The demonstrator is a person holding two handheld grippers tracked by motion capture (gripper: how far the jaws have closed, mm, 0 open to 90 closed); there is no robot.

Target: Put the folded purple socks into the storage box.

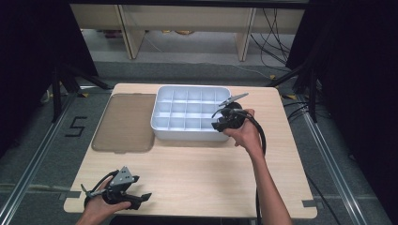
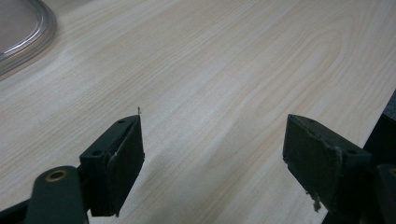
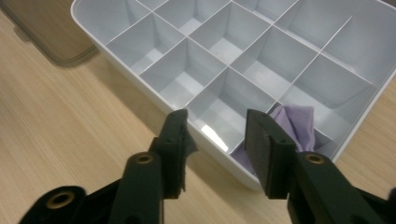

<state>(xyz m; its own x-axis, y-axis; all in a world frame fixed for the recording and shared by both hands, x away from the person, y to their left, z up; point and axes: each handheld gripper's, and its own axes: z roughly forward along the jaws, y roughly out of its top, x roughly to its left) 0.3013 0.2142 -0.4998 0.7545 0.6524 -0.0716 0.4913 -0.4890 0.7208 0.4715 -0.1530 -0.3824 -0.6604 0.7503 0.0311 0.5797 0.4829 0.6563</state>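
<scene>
Right claw [image 3: 215, 140] over gridded plastic tray [image 3: 116, 58]

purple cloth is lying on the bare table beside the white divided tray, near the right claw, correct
Not quite. The purple cloth lies inside a corner compartment of the white divided tray, not on the bare table. It is near the right claw, whose jaws stand apart with nothing between them. The right gripper view shows this.

From the right gripper view, the purple cloth [image 3: 299, 122] in a corner compartment of the white divided tray [image 3: 116, 60] is partly hidden behind one of the fingers [image 3: 261, 149]. The tray's far side runs off the top edge. In the left gripper view, the clear lid [image 2: 25, 35] is cut off at the corner.
</scene>
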